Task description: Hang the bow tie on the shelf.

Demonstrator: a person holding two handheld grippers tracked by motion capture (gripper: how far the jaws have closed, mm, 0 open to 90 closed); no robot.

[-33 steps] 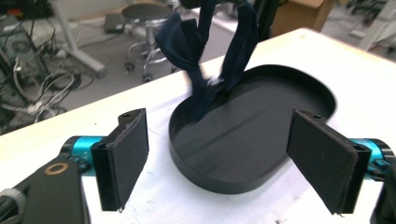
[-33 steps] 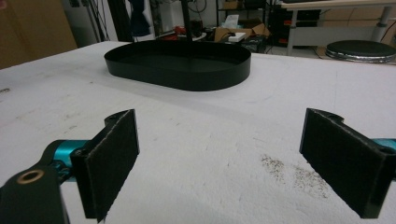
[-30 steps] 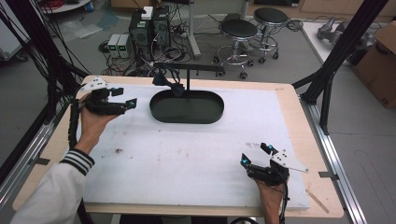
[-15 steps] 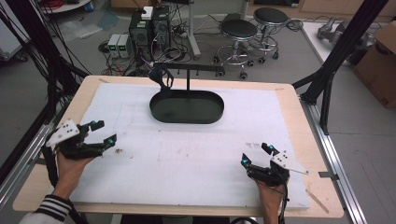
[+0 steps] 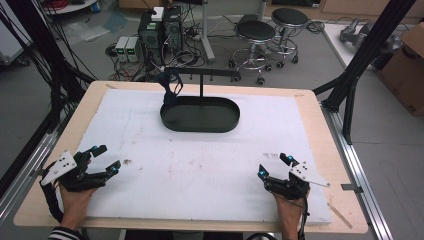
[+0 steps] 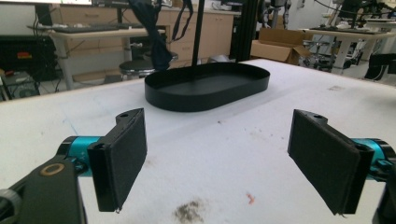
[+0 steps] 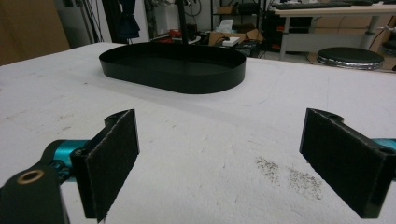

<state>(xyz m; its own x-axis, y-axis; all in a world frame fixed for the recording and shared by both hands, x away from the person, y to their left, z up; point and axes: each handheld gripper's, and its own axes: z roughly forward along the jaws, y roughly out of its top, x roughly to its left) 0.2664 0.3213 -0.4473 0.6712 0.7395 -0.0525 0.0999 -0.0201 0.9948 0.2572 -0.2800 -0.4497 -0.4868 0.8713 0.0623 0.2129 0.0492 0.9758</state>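
A black oval tray (image 5: 200, 121) sits at the far middle of the white mat, under a black stand with a crossbar (image 5: 201, 74). A dark blue cloth item (image 5: 169, 88) hangs from the bar's left end over the tray's left rim. My left gripper (image 5: 109, 159) rests open at the near left corner, nothing between its pads. My right gripper (image 5: 273, 166) rests open at the near right. In the left gripper view the open left gripper (image 6: 222, 163) faces the tray (image 6: 205, 100) and the hanging cloth (image 6: 152, 28). In the right gripper view the open right gripper (image 7: 224, 161) faces the tray (image 7: 173, 77).
A white mat (image 5: 200, 165) with dirt smudges covers a wooden table (image 5: 320, 125). Black frame posts (image 5: 360, 65) stand at both sides. Stools (image 5: 257, 32), computer boxes (image 5: 160, 30) and a cardboard box (image 5: 407, 65) are on the floor beyond the far edge.
My left gripper has come back from beside the stand at the far left to the near left corner, staying open. The right gripper has not moved.
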